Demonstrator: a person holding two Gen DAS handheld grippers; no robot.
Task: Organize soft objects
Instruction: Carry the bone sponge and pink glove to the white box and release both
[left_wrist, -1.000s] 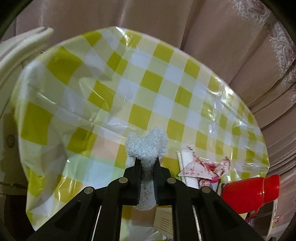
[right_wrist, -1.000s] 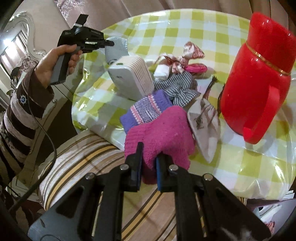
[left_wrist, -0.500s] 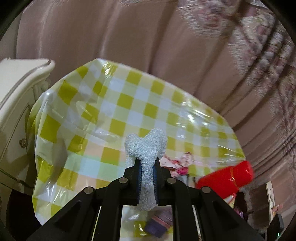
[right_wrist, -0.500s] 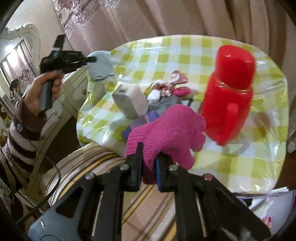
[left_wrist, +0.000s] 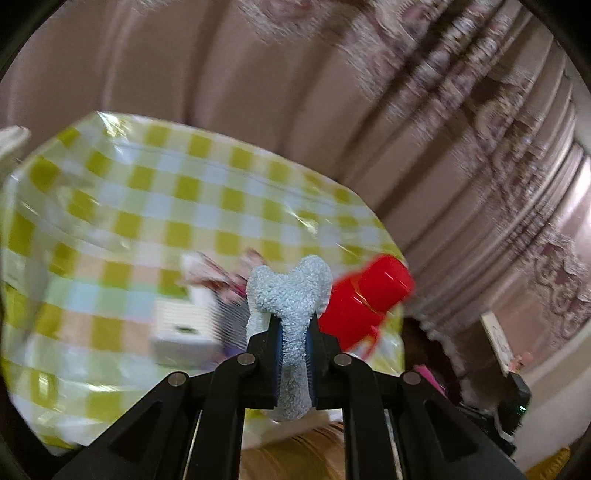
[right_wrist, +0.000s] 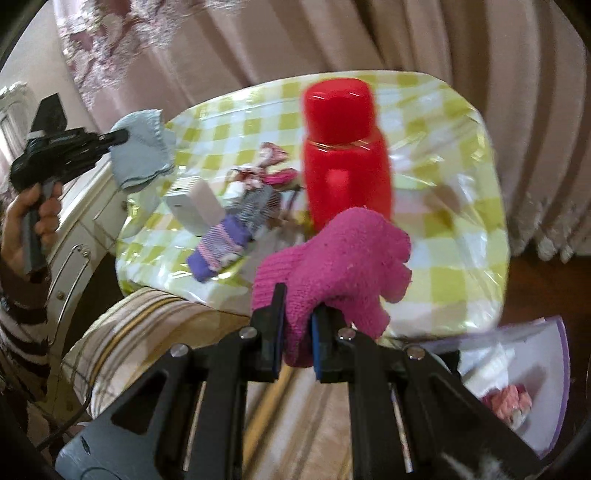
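Mid-carry: the left tool (left_wrist: 293, 332) grips a pale blue cloth (left_wrist: 290, 291), the right tool (right_wrist: 297, 325) a pink glove (right_wrist: 332, 258), above the flask (right_wrist: 345, 147); setting them down likely follows.

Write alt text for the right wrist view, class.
The right gripper pinches a pink knit glove above a checked table holding a red flask and small fabrics. At left, the left gripper holds a pale blue cloth.

A red flask (right_wrist: 345, 155) stands on the checked tablecloth (right_wrist: 454, 236).
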